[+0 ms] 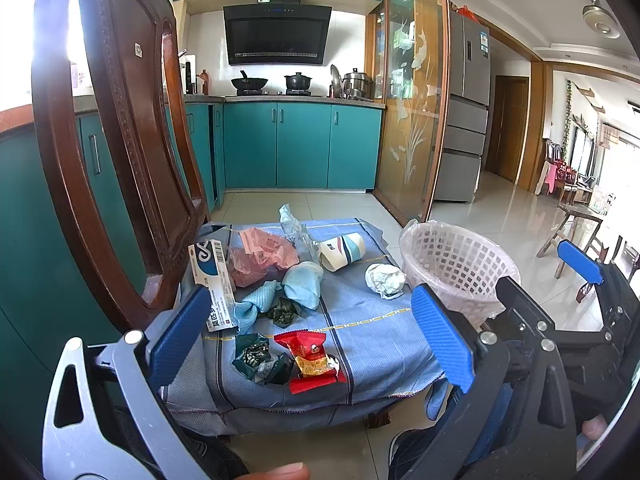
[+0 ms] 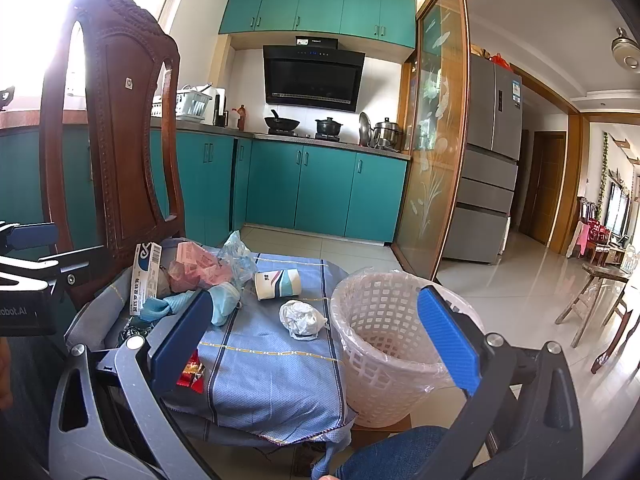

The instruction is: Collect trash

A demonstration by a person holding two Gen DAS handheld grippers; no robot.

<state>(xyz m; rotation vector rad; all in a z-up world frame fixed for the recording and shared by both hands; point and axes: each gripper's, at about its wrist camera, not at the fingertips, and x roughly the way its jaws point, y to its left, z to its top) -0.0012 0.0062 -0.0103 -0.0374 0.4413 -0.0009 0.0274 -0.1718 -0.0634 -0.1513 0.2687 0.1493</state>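
Observation:
Trash lies on a chair seat covered with a blue cloth point(image 1: 360, 344): a red snack wrapper point(image 1: 310, 360), dark green wrappers point(image 1: 256, 356), a white crumpled paper point(image 1: 384, 280), a paper cup point(image 1: 342, 250) on its side, a blue-white box point(image 1: 214, 276), pink paper point(image 1: 264, 252) and light blue wads point(image 1: 304, 284). A white lattice basket point(image 1: 452, 268) lined with clear plastic stands to the right. My left gripper point(image 1: 312, 328) hangs open above the seat's front, nothing between its fingers. My right gripper point(image 2: 316, 328) is open too, over the seat's right part and the basket point(image 2: 384, 336).
A carved wooden chair back point(image 1: 120, 152) rises at the left. Teal kitchen cabinets point(image 1: 300, 144) and a stove stand behind. A glass sliding door point(image 1: 416, 100) and a fridge point(image 1: 468, 112) are at the right. Shiny tiled floor point(image 1: 500, 216) spreads beyond, with a wooden stool point(image 2: 596, 296) farther off.

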